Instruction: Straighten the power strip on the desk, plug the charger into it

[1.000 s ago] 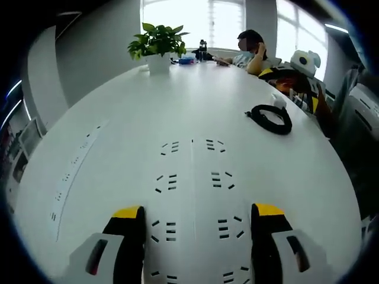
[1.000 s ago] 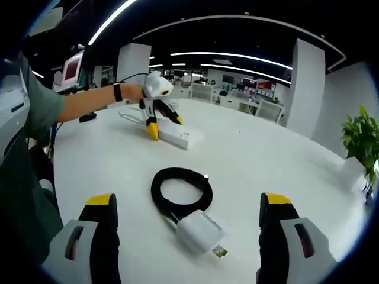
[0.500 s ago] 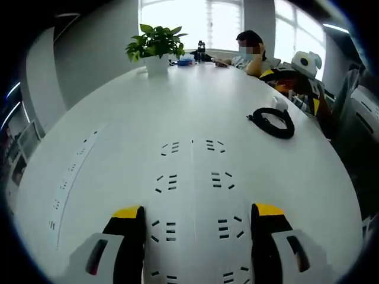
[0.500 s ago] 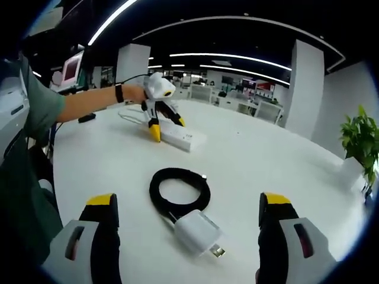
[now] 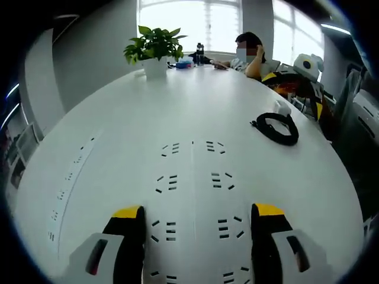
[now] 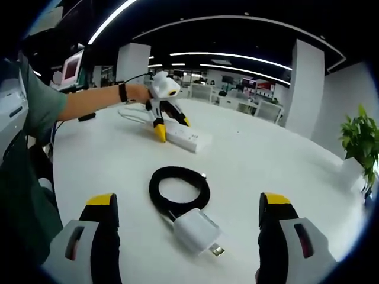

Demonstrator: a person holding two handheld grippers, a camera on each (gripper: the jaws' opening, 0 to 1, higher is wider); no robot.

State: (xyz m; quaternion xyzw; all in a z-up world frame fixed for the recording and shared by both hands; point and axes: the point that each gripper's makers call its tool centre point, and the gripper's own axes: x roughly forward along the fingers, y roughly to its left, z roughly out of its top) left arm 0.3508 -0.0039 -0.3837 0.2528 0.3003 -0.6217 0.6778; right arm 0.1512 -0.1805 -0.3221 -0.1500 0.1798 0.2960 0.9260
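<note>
right gripper view: right gripper (image 6: pixel 189 242) hovers with jaws spread wide, nothing between them — white square charger (image 6: pixel 196 230) lies on the white desk (image 6: pixel 266 171) just ahead, its black coiled cable (image 6: pixel 179 190) touching it. farther off, the left gripper (image 6: pixel 172 125) straddles one end of the long white power strip (image 6: pixel 189 140), jaws apart on either side, held at the end of a person's outstretched arm. left gripper view: strip sockets (image 5: pixel 192 183) between the yellow-tipped jaws; potted green plant (image 5: pixel 154 47) at the far end of the desk.
</note>
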